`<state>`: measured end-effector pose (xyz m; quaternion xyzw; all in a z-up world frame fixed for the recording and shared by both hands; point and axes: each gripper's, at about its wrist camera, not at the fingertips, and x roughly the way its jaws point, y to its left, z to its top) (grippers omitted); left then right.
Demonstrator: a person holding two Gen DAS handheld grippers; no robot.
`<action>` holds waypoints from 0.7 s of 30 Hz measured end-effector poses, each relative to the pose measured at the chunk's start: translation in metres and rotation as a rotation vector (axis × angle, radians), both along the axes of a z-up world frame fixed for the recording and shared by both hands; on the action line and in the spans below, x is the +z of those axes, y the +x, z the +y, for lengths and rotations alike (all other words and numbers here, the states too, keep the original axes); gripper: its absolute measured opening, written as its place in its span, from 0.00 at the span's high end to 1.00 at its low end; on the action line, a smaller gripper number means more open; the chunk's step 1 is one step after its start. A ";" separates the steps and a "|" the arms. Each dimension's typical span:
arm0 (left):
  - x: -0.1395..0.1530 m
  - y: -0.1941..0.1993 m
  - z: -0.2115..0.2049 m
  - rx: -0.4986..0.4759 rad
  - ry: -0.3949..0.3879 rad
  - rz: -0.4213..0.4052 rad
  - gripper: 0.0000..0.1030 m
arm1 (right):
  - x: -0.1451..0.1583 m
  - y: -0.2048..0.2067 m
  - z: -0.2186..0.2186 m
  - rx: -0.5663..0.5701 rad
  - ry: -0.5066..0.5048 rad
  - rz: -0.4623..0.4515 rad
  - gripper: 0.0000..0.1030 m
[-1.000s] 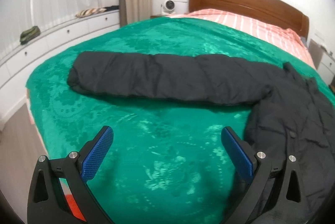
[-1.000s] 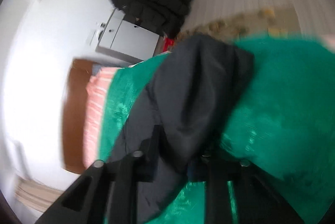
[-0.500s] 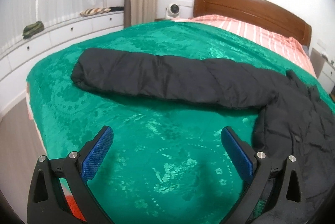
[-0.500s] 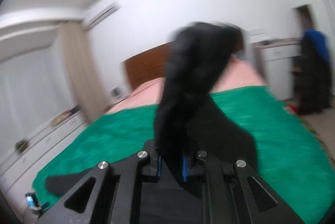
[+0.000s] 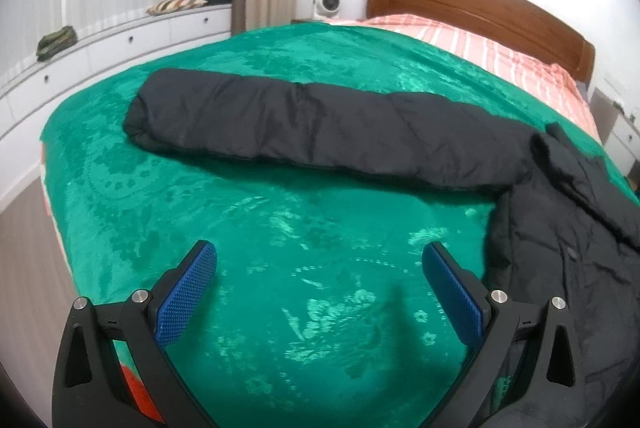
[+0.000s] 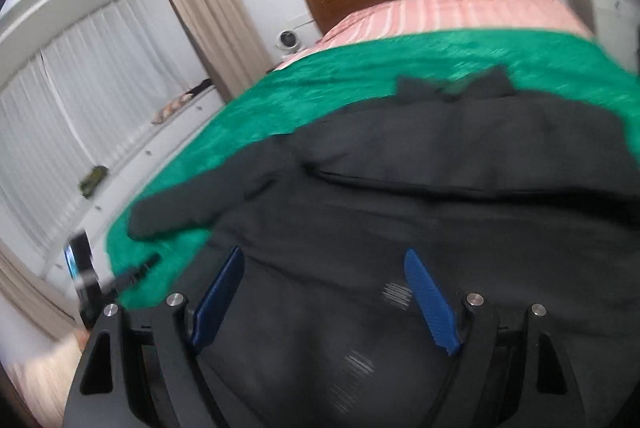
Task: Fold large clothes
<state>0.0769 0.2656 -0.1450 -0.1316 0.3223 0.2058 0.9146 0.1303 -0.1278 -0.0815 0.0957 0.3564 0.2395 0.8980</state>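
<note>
No readable writing or brand shows anywhere. A black padded jacket (image 6: 460, 228) lies flat on the green bedspread (image 5: 280, 268), puffy and matte, one sleeve (image 5: 312, 123) stretched straight out to the side. The right gripper (image 6: 324, 296) has just been opening; its blue pads stand spread above the jacket, nothing pinched. The left gripper (image 5: 320, 296) hangs spread over bare bedspread.

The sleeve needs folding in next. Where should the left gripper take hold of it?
Grip the sleeve at its rounded cuff end, coming from the near edge of the bed with the open left gripper. That end lies free on the green blanket.
</note>
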 end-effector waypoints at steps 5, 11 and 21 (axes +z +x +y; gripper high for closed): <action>-0.001 0.004 -0.009 -0.018 0.025 0.014 0.00 | -0.028 -0.048 -0.102 -0.168 -0.134 0.064 0.19; -0.003 0.003 -0.014 -0.008 0.058 0.029 0.00 | -0.051 -0.135 -0.140 -0.304 -0.181 0.032 0.26; -0.012 0.009 -0.040 -0.065 0.144 0.085 0.00 | -0.067 -0.160 -0.095 -0.144 -0.288 0.028 0.18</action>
